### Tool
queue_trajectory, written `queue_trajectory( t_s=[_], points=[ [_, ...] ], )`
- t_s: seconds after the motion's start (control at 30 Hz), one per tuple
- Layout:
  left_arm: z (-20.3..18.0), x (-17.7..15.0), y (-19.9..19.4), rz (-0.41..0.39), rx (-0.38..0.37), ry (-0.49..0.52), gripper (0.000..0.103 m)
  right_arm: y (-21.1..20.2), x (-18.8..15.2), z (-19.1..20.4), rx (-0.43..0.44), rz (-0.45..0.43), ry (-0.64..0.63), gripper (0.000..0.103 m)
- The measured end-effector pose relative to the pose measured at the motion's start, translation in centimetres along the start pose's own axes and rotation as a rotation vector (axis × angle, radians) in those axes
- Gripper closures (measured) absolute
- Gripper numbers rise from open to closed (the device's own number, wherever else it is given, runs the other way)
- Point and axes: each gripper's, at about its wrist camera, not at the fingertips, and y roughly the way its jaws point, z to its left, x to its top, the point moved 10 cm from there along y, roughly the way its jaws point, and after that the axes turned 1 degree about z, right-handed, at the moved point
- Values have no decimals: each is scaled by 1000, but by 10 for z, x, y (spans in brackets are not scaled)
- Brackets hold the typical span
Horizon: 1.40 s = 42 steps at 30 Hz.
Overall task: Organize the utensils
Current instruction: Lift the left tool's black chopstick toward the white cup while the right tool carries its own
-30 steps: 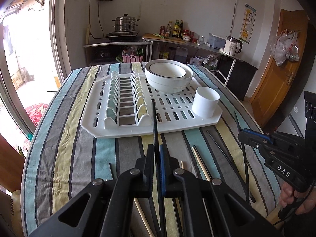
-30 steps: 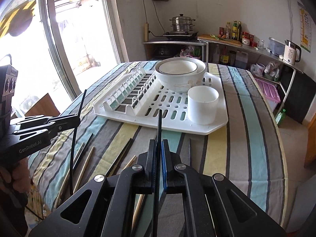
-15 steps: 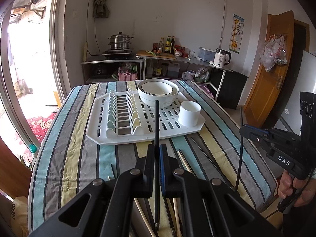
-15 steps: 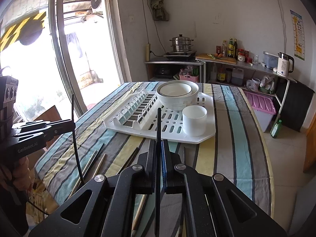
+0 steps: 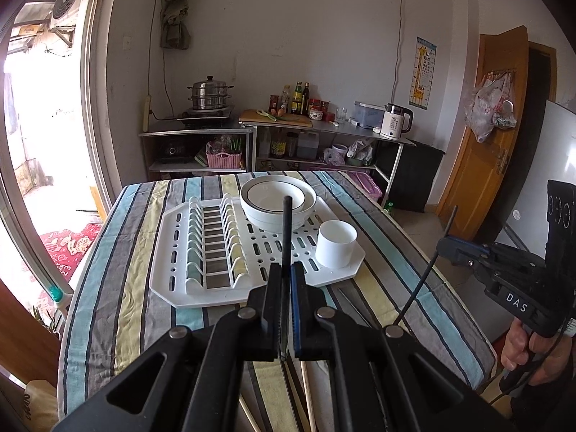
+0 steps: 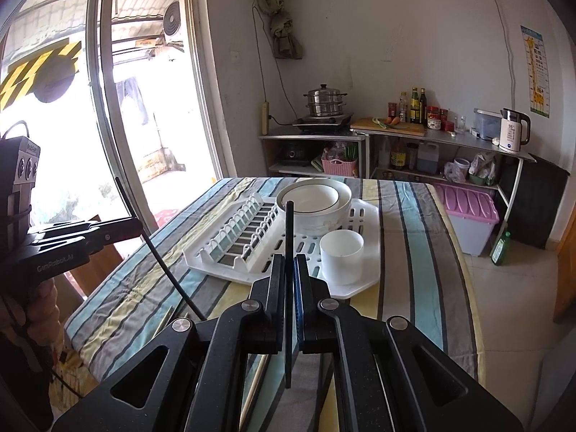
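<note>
1. The left gripper (image 5: 287,280) is clamped tight on a thin black chopstick (image 5: 287,230), which sticks up between its jaws, above the table.
2. The right gripper (image 6: 290,273) is closed just as tightly on a second thin black chopstick (image 6: 289,237), also lifted clear of the table.
3. A white slotted plastic dish rack (image 5: 180,280) sits on the striped tablecloth (image 5: 108,288) beyond both grippers.
4. On the rack stand two nested white bowls with dark rims (image 5: 268,212) and, beside them, a white cylindrical cup (image 5: 334,250).
5. More chopsticks, pale wooden ones and dark ones (image 6: 163,320), lie loose on the cloth near the table's front edge, partly hidden under the grippers.
</note>
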Motion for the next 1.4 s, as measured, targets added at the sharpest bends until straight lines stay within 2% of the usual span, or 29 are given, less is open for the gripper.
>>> queue_trajectory(
  t_s=[0.43,0.73,0.9,1.2,1.4],
  points=[
    [-40,94,43,-22,-79,22,98,10,84,-37,-52,-98,9,99],
    [-63,133,78,-37,-124,24,98,26,119,-52,-63,-144,23,99],
    [-64,135,106,-9,-148,1,98,50,122,-65,-58,-126,48,99],
    [-59,112,161,87,-167,-55,98,102,90,-80,-28,-30,112,99],
    [-53,104,176,116,-166,-88,98,114,79,-89,-26,0,142,99]
  ],
)
